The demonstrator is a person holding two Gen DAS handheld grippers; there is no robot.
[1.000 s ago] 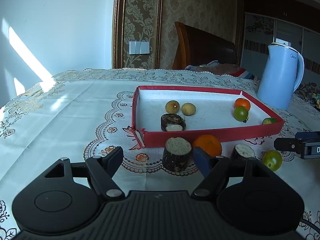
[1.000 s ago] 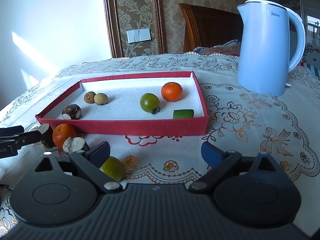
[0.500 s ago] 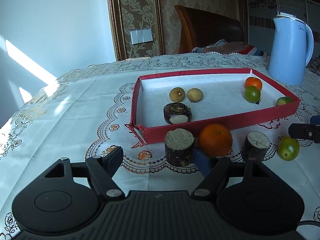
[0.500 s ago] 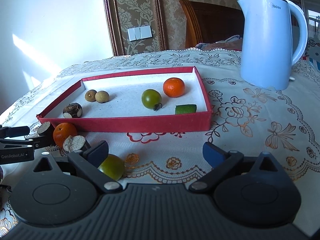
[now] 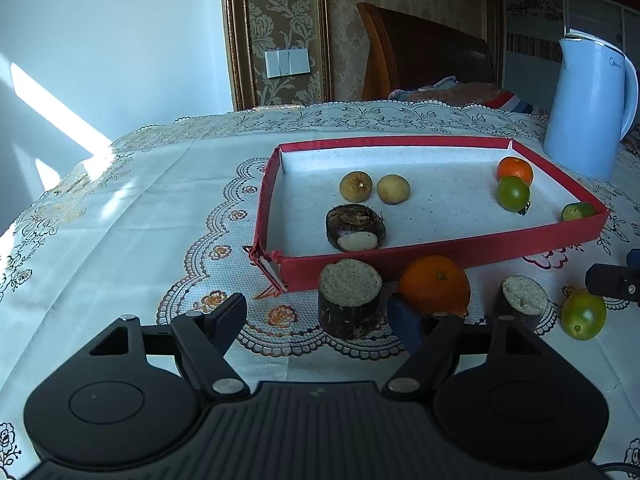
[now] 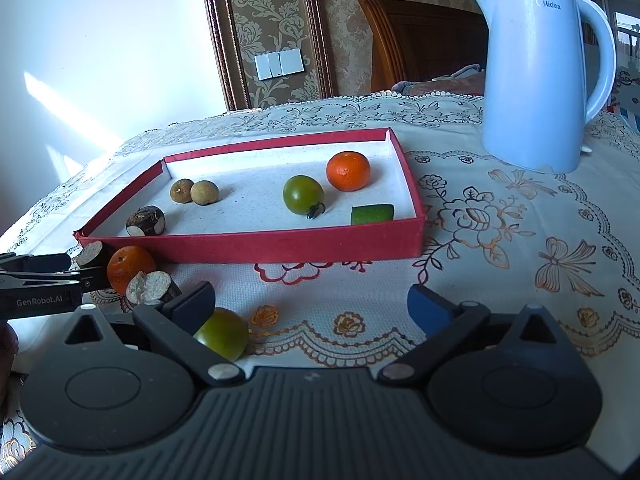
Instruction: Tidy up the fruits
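Observation:
A red tray (image 5: pixel 440 249) (image 6: pixel 256 246) holds two brown longans (image 5: pixel 374 188), a dark round tuber (image 5: pixel 355 227), a green tomato (image 6: pixel 303 194), a mandarin (image 6: pixel 348 171) and a green piece (image 6: pixel 372 213). In front of the tray lie a cut dark stump (image 5: pixel 349 304), a mandarin (image 5: pixel 434 290), a second stump (image 5: pixel 522 302) and a green tomato (image 5: pixel 583 314) (image 6: pixel 223 332). My left gripper (image 5: pixel 318 312) is open, the first stump just beyond its tips and untouched. My right gripper (image 6: pixel 310 300) has its jaws opening with nothing between them; the tomato lies by its left finger.
A pale blue kettle (image 6: pixel 536 68) stands at the back right on the embroidered tablecloth (image 5: pixel 140 208). A wooden chair back (image 5: pixel 420 60) rises behind the table. In the right wrist view the left gripper (image 6: pixel 44 280) reaches in from the left edge beside the loose fruit.
The left gripper has come closer to the stump and mandarin in front of the tray. The right gripper's fingers have spread a little wider, and it has stayed in place.

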